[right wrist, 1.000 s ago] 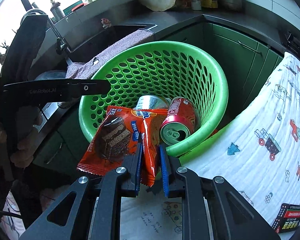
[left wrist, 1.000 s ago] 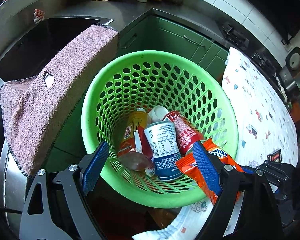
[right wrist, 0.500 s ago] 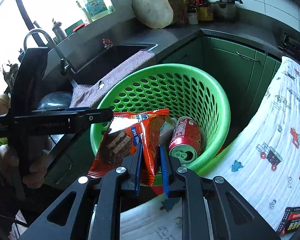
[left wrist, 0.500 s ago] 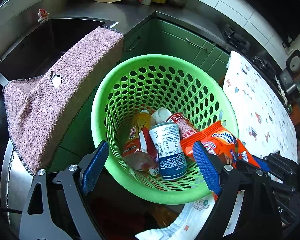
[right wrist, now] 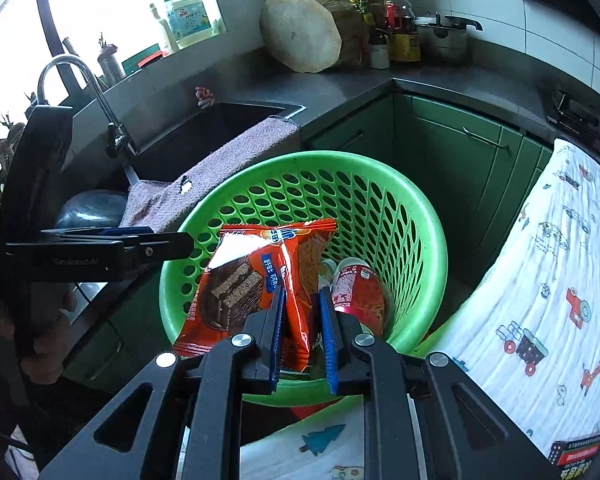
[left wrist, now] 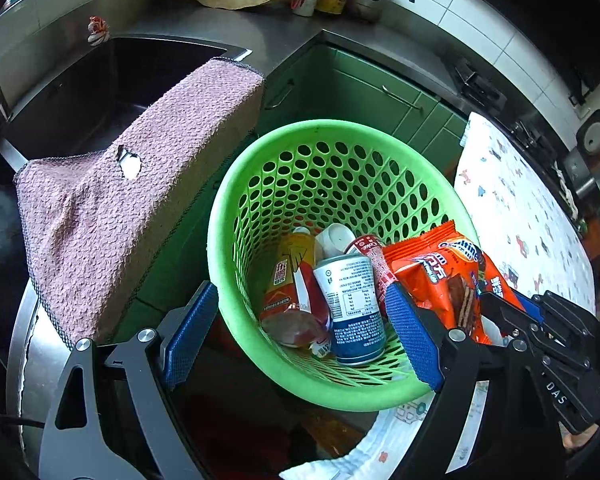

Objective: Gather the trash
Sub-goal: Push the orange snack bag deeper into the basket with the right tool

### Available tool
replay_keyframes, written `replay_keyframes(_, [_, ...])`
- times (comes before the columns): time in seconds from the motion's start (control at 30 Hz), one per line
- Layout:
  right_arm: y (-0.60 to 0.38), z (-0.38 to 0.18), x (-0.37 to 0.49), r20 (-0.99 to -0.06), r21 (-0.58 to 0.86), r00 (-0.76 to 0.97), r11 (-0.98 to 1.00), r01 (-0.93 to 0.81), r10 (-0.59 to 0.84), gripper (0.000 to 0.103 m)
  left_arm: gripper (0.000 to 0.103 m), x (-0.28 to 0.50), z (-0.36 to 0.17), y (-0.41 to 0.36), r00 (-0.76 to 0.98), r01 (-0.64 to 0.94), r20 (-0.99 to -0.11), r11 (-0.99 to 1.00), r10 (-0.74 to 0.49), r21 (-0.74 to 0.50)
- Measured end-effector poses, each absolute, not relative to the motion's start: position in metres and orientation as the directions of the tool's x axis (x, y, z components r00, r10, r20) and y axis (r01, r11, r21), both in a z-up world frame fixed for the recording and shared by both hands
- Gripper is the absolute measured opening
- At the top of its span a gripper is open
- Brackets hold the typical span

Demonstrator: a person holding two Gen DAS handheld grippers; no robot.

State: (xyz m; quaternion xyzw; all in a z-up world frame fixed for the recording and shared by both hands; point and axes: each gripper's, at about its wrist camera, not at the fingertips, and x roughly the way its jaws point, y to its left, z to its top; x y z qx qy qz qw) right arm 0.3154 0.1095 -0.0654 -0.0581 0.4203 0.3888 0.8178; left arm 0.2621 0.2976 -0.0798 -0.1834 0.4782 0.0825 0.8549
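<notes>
Wafer packet (right wrist: 256, 280): now higher, lifted over the green basket's (right wrist: 428, 240) opening instead of lying across its near rim.
Right gripper (right wrist: 302, 336): raised with it, tilted more level.
Red can (right wrist: 360, 292): more hidden behind packet.

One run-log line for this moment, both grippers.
left hand-held gripper: open, empty | right hand-held gripper: shut on orange snack wrapper, above green basket | wrapper not yet dropped

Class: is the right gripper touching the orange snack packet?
Touching. The right wrist view shows the right gripper pinching the orange snack packet between its blue pads.
</notes>
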Motion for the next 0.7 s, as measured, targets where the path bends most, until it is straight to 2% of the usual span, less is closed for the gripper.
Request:
replay_keyframes(0.1, [0.1095, -0.0725, 0.3215, -0.751, 0.294, 0.279, 0.682, -0.67, 0.598, 0.016, 0.085, 0.2626, -0.0812, 0.2993, 0.526, -0.32, -0.85, 0.918, -0.033, -0.234])
replay_keyframes(0.23, [0.1115, -0.0746, 0.3192, -0.745, 0.296, 0.246, 0.638, -0.711, 0.62, 0.016, 0.085, 0.2628, -0.0811, 0.3004, 0.527, -0.32, -0.849, 0.919, -0.029, -0.23])
replay_keyframes(0.37, [0.1123, -0.072, 0.317, -0.758, 0.234, 0.304, 0.675, -0.7, 0.577, 0.016, 0.085, 0.263, -0.0807, 0.3023, 0.528, -0.325, -0.849, 0.917, -0.025, -0.229])
replay_keyframes(0.43, [0.1112, -0.0729, 0.319, -0.758, 0.26, 0.28, 0.666, -0.699, 0.59, 0.016, 0.085, 0.263, -0.0812, 0.3027, 0.527, -0.328, -0.85, 0.917, -0.024, -0.229])
replay_keyframes(0.7, [0.1083, -0.0715, 0.3222, -0.76, 0.208, 0.329, 0.69, -0.694, 0.56, 0.016, 0.085, 0.2619, -0.0802, 0.3018, 0.53, -0.328, -0.848, 0.917, -0.02, -0.226])
